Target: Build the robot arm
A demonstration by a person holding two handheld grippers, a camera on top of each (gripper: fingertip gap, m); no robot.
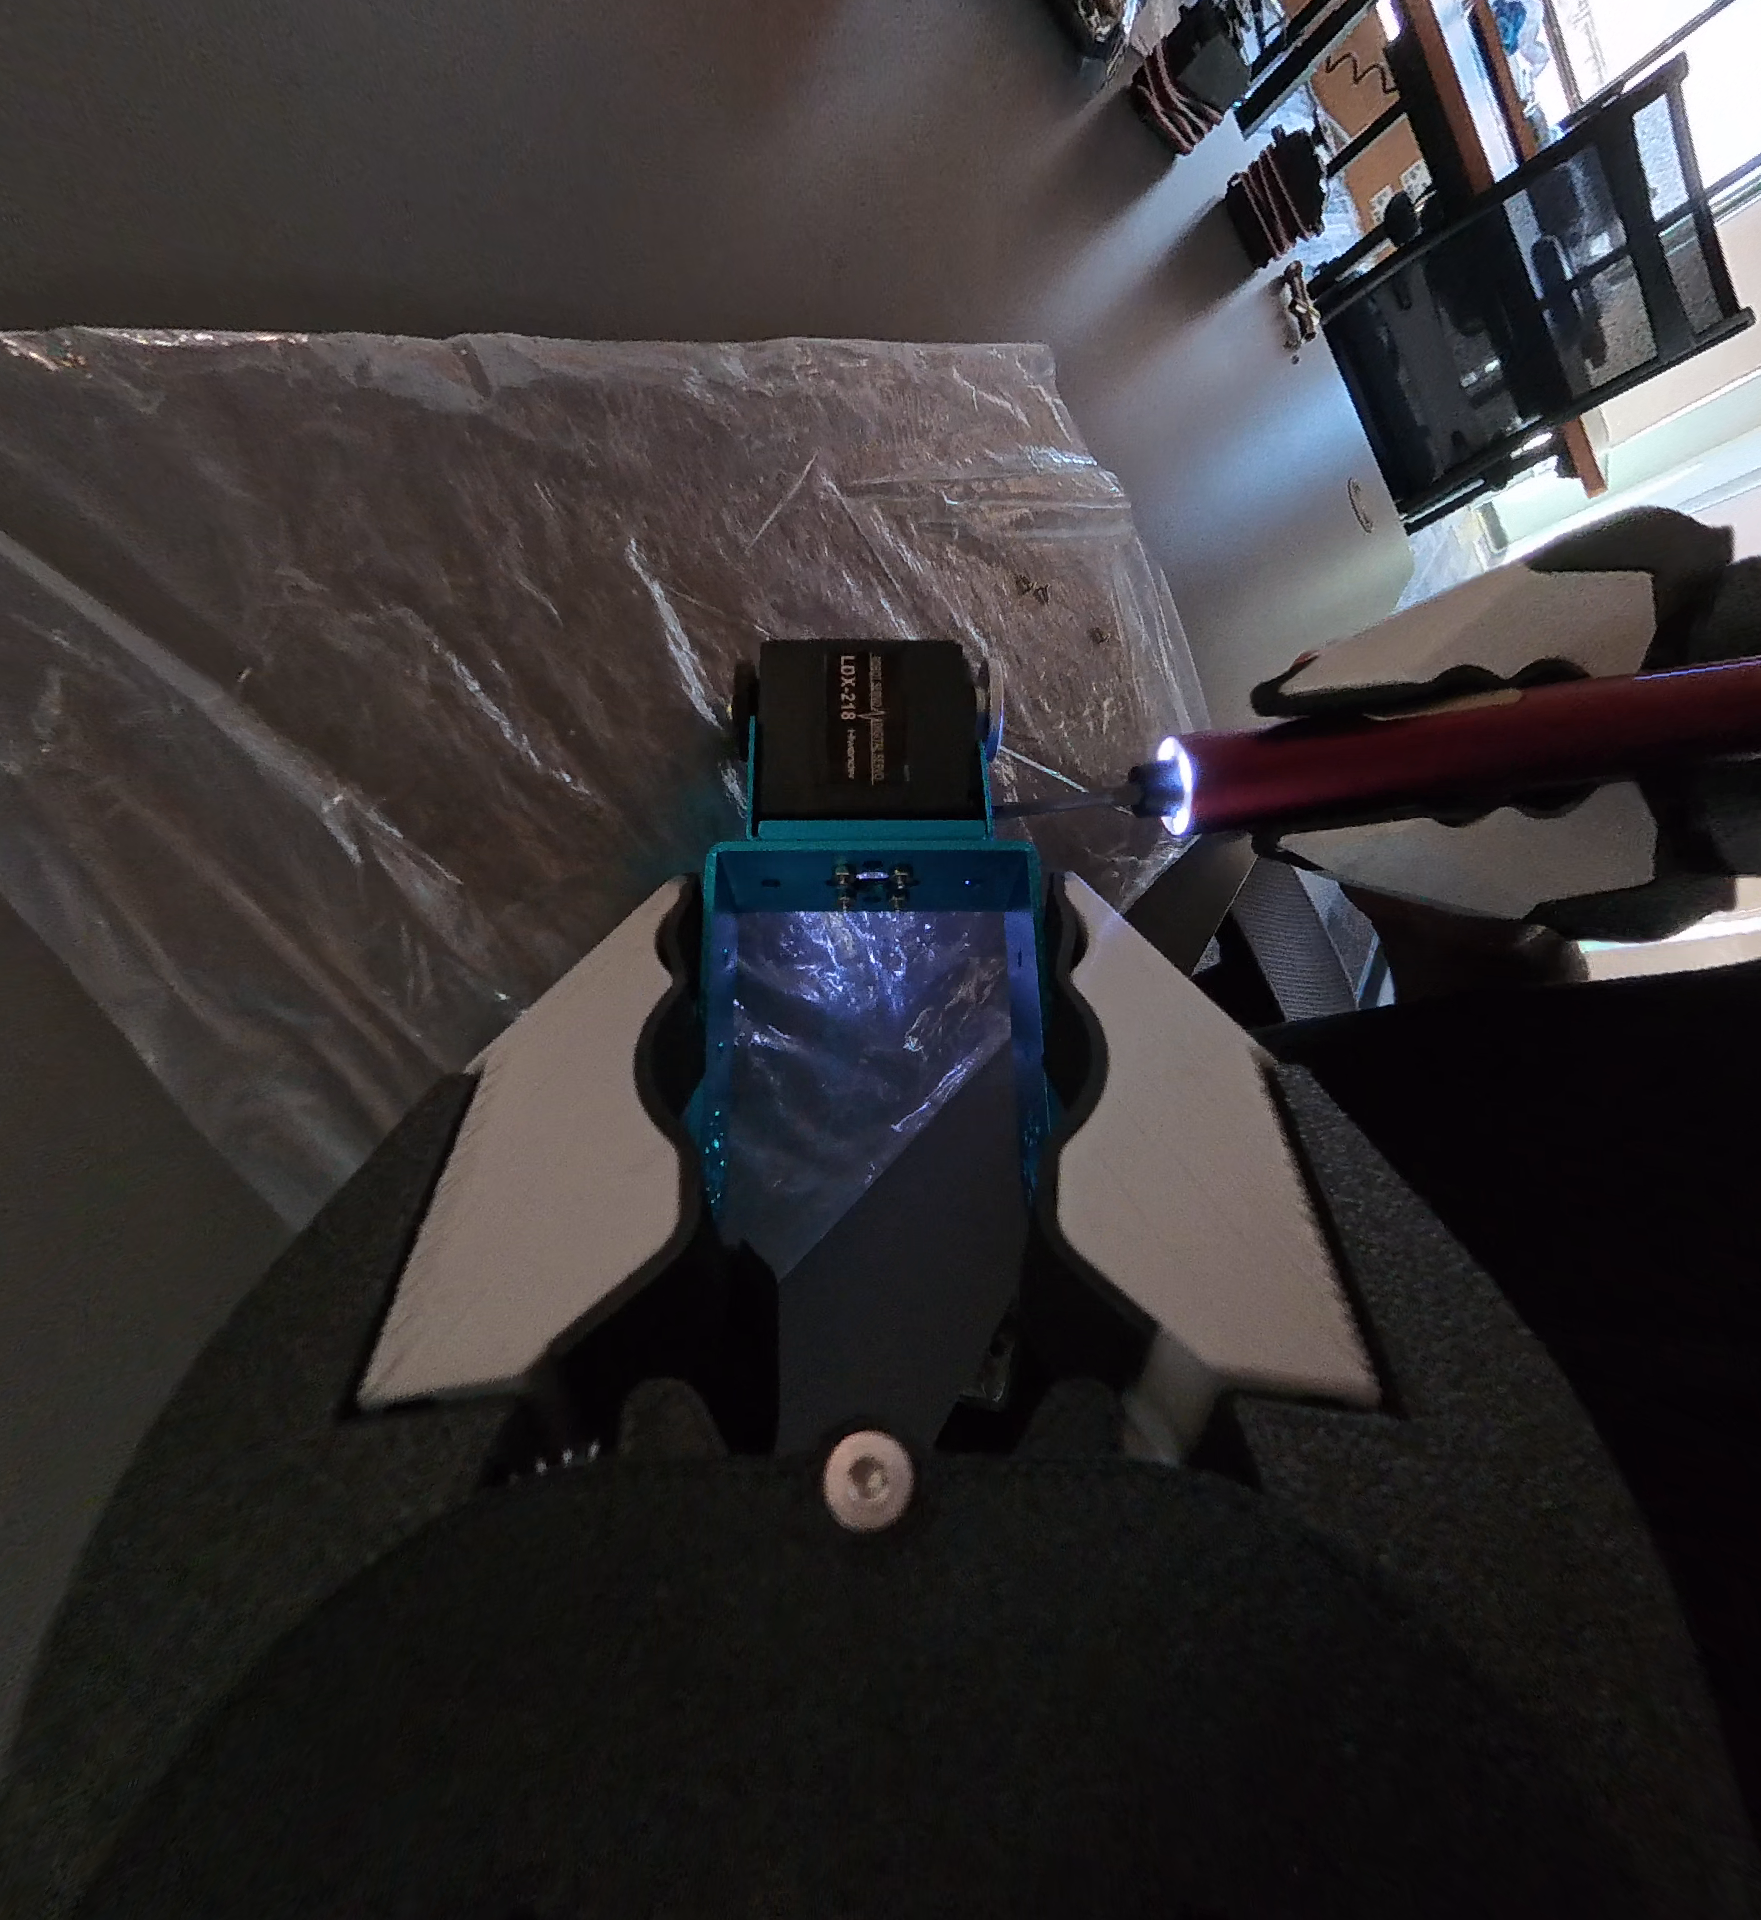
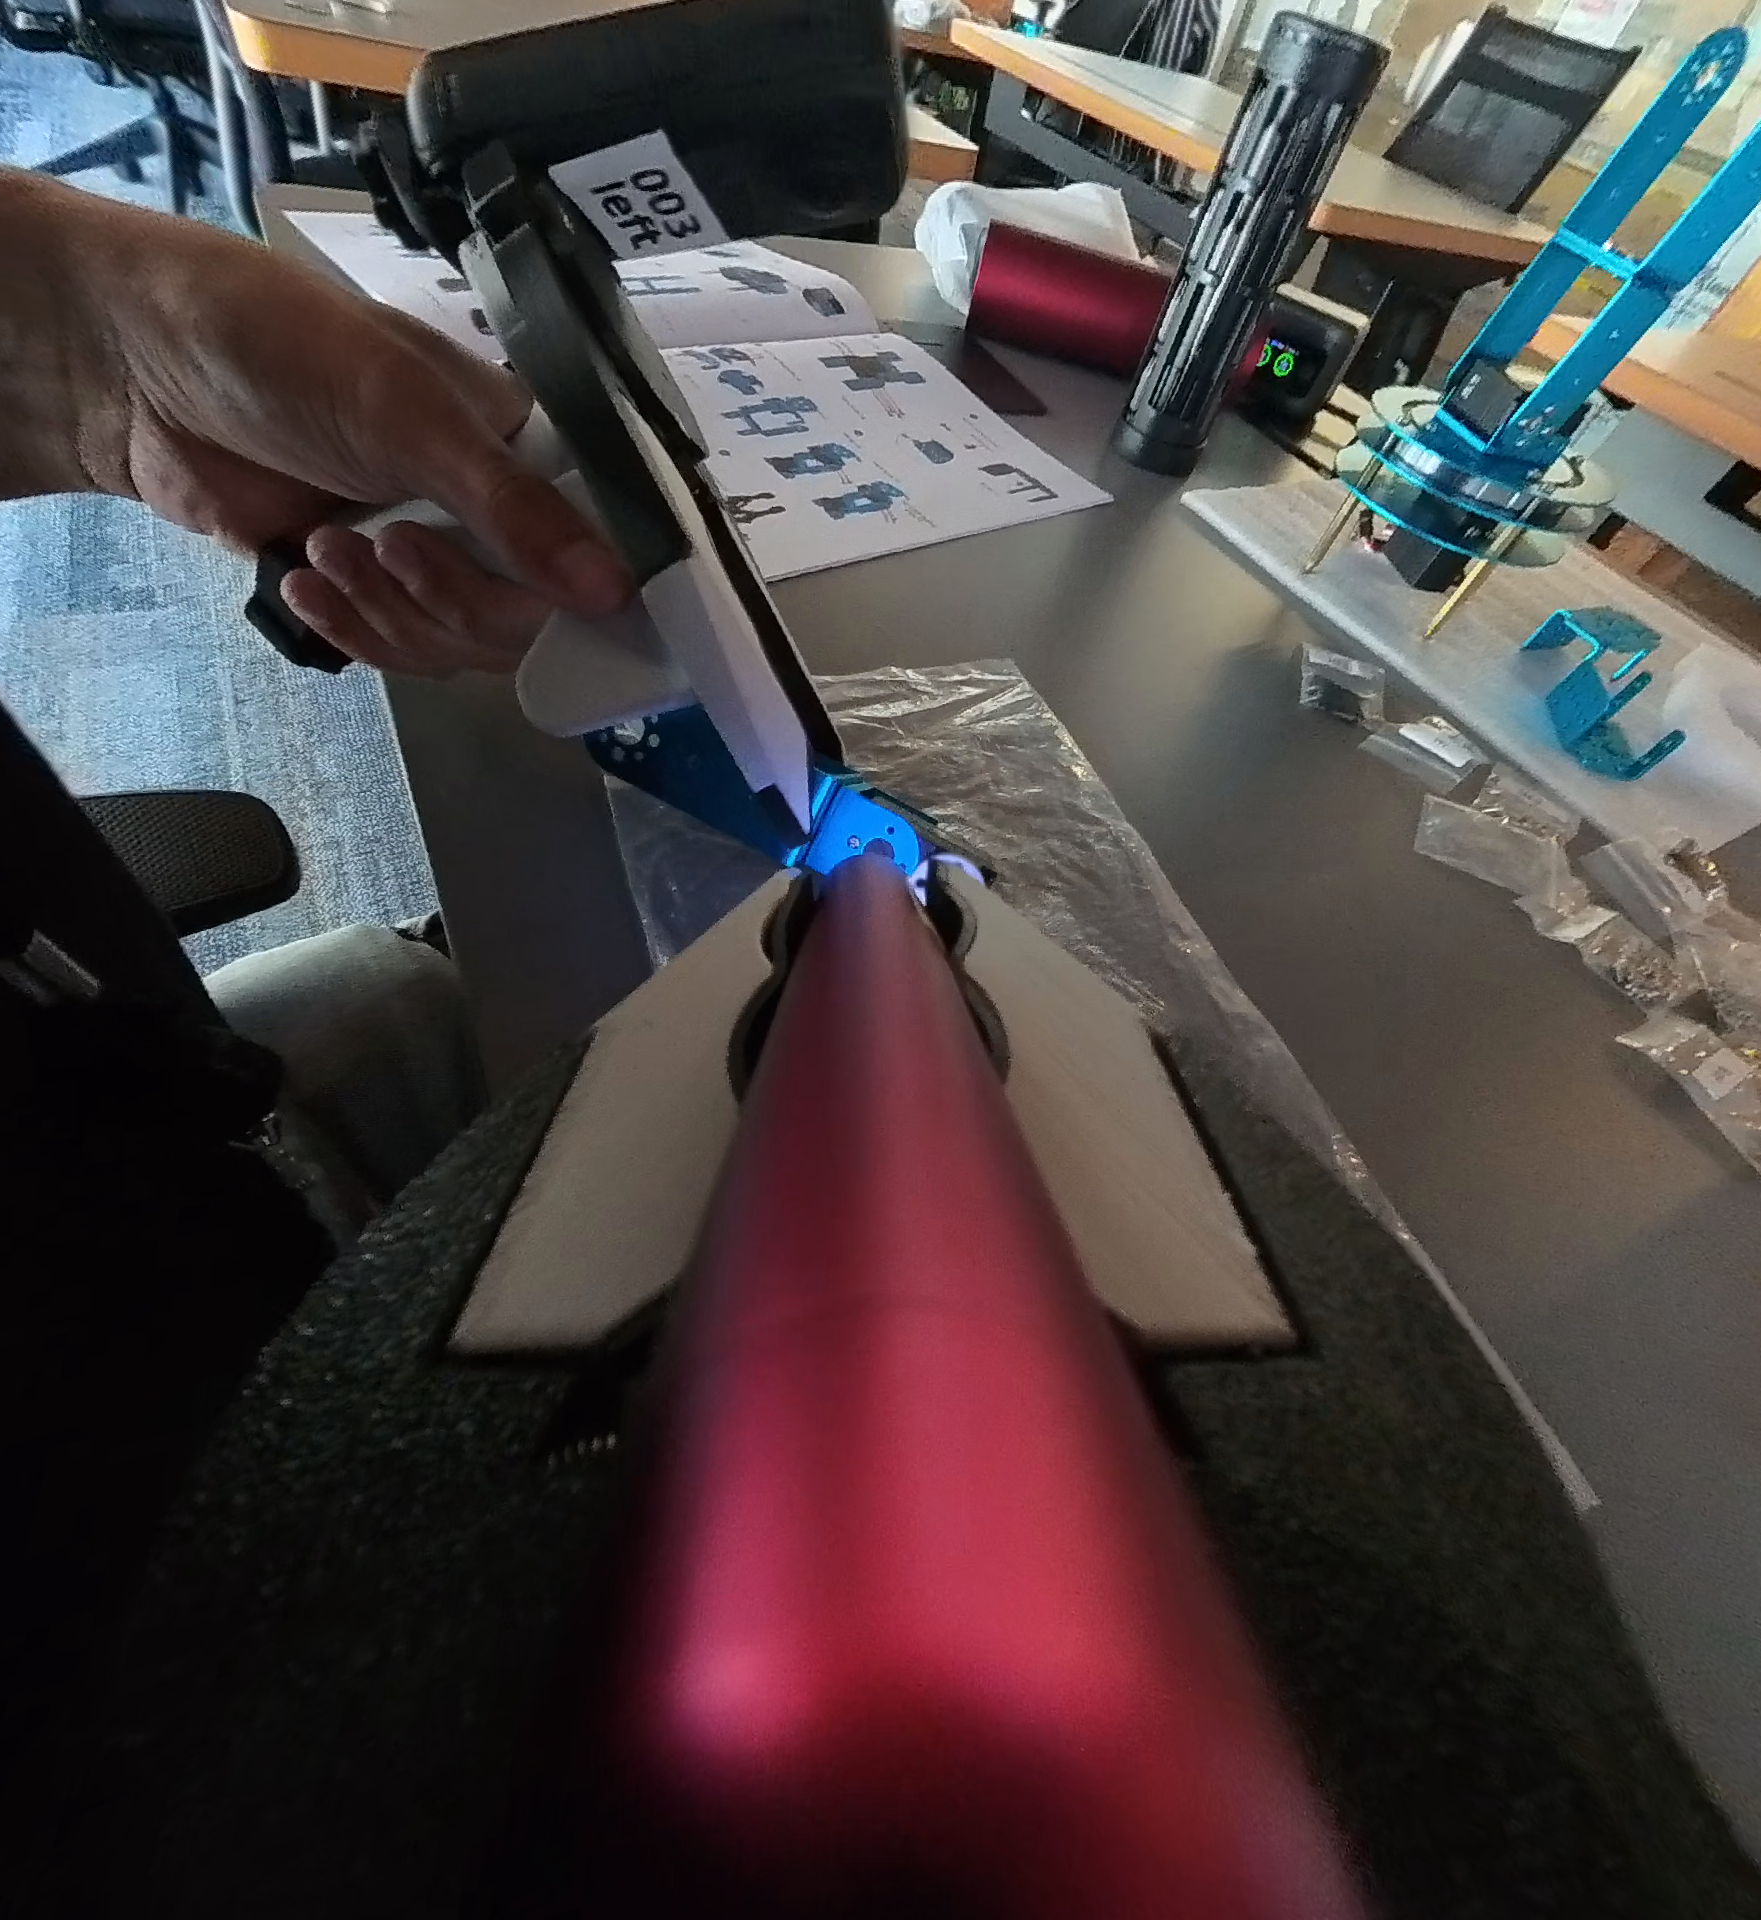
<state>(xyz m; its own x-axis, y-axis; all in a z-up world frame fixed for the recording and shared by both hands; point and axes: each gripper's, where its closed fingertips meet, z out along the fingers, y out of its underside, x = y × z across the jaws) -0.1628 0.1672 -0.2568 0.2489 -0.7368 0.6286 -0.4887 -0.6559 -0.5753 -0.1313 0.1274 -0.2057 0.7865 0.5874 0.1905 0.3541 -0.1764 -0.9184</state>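
Observation:
My left gripper [image 1: 871, 899] is shut on a blue metal bracket [image 1: 751, 883] that carries a black servo block [image 1: 860, 727] at its far end. It holds them over a clear plastic sheet [image 1: 388, 623]. My right gripper [image 2: 871, 883] is shut on a red powered screwdriver [image 2: 855, 1351]. In the left wrist view the screwdriver [image 1: 1478, 748] comes in from the right, its tip light on and its thin bit touching the right side of the bracket. In the right wrist view the lit bracket [image 2: 860, 831] sits just past the screwdriver's tip, held by the left gripper [image 2: 803, 810] and a hand [image 2: 284, 436].
On the dark table [image 2: 1478, 1143]: an open instruction booklet [image 2: 855, 436], a red cylinder case [image 2: 1063, 291], a black perforated tube [image 2: 1240, 239], a part-built blue assembly on clear discs [image 2: 1499, 416], a loose blue bracket [image 2: 1603, 707], several small parts bags [image 2: 1686, 935]. Office chair at left [image 2: 190, 852].

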